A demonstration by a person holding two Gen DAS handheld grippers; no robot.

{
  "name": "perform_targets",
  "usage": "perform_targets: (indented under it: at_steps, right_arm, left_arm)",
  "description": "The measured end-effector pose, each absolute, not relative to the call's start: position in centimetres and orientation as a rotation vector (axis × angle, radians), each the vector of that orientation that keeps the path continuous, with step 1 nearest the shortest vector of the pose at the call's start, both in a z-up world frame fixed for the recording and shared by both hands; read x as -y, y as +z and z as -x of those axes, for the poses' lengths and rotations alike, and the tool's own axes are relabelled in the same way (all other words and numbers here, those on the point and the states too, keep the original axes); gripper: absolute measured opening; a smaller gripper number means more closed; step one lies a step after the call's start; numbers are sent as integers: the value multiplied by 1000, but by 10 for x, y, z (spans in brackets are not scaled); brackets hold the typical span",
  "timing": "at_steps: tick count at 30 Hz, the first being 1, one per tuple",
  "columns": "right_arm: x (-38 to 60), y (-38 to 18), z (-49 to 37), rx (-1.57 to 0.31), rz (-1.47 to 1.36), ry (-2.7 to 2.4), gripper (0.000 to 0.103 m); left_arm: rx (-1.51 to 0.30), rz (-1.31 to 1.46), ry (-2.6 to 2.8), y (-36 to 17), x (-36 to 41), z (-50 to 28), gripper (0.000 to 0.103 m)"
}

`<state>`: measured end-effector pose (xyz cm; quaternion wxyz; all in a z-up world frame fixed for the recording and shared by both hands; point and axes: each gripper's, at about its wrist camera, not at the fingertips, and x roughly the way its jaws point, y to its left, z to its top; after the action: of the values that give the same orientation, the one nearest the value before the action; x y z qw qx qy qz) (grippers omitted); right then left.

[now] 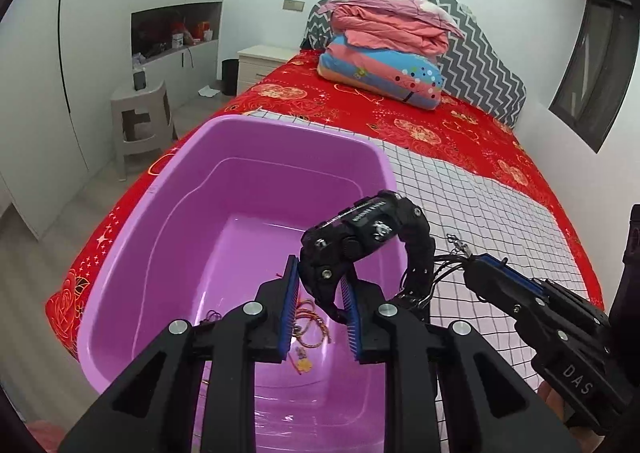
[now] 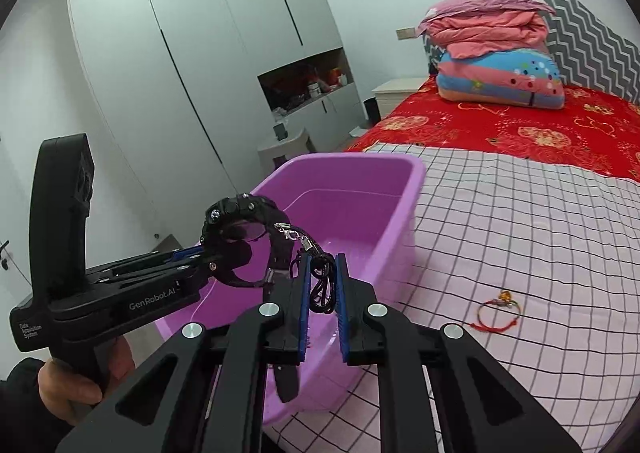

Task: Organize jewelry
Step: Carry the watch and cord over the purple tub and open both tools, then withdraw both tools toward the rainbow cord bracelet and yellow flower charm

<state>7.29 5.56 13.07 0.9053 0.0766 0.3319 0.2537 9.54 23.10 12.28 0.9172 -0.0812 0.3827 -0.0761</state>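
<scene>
A chunky black wristwatch hangs over the purple plastic tub, with my left gripper shut on its strap. In the right wrist view the same watch is held from the left by the left gripper. My right gripper is shut on a black cord necklace whose silver clasp sticks up. From the left wrist view, the right gripper comes in from the right with the cord. Orange and red string bracelets lie on the tub's floor. A red string bracelet lies on the checked sheet.
The tub sits on a white checked sheet spread over a red floral bedspread. Folded quilts and a pillow are stacked at the bed's head. A grey stool and wardrobe stand beyond the bed's left side.
</scene>
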Motion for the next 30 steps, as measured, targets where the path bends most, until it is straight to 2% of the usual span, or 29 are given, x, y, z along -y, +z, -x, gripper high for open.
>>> perform_targets:
  at_steps: [16, 21, 23, 24, 25, 27, 28, 29, 30]
  right_arm:
    - [-116, 84, -106, -839, -46, 531, 12]
    - [-116, 78, -110, -865, -33, 511, 12]
    - [-116, 79, -110, -864, -28, 502, 15]
    - [-115, 79, -109, -864, -23, 494, 18]
    - [-114, 81, -108, -857, -19, 484, 26]
    - [-113, 84, -106, -845, -17, 475, 29]
    - [-111, 85, -104, -838, -15, 470, 29]
    - [-110, 87, -103, -834, -16, 467, 30]
    - [-108, 89, -101, -828, -19, 466, 31]
  left_arm:
    - [-949, 143, -10, 60, -283, -119, 22]
    - [-991, 123, 24, 51, -289, -123, 27]
    - [-996, 120, 30, 51, -290, -122, 34]
    - [-992, 119, 36, 52, -291, -121, 34]
    - [-980, 108, 54, 55, -291, -119, 38]
    - [-959, 85, 81, 61, -291, -115, 55]
    - [-944, 83, 95, 65, -291, -113, 69]
    - [-932, 82, 106, 68, -292, -112, 76]
    - [-918, 83, 116, 72, -292, -109, 78]
